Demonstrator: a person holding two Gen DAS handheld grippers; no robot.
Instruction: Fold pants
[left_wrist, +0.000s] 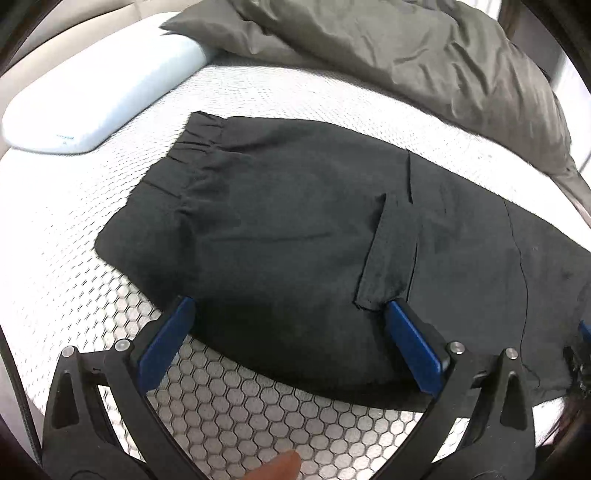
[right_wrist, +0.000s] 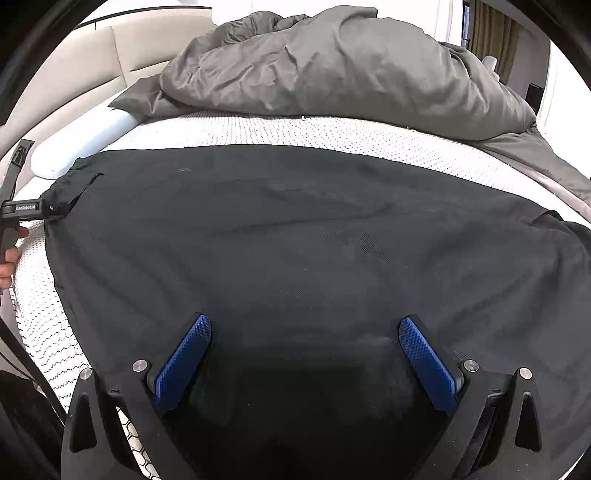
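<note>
Both your grippers hang open over black pants laid out flat; no cross fold is made yet, by the look of it.

Left wrist view: your left gripper (left_wrist: 291, 325), jaws spread wide and holding nothing, sits at the near edge of the black woven pants (left_wrist: 295, 229), which lie on the white hexagon-patterned mattress (left_wrist: 236, 417); the gathered elastic waistband (left_wrist: 192, 162) points toward the pale blue pillow (left_wrist: 74, 114), and a flapped pocket (left_wrist: 388, 254) faces up. Right wrist view: your right gripper (right_wrist: 304, 354), equally wide and empty, hovers above the leg cloth, smooth apart from a few light creases, with the crumpled grey duvet (right_wrist: 332, 70) beyond. I judge the lengthwise halving possibly done; folding hem toward waistband remains.
</note>
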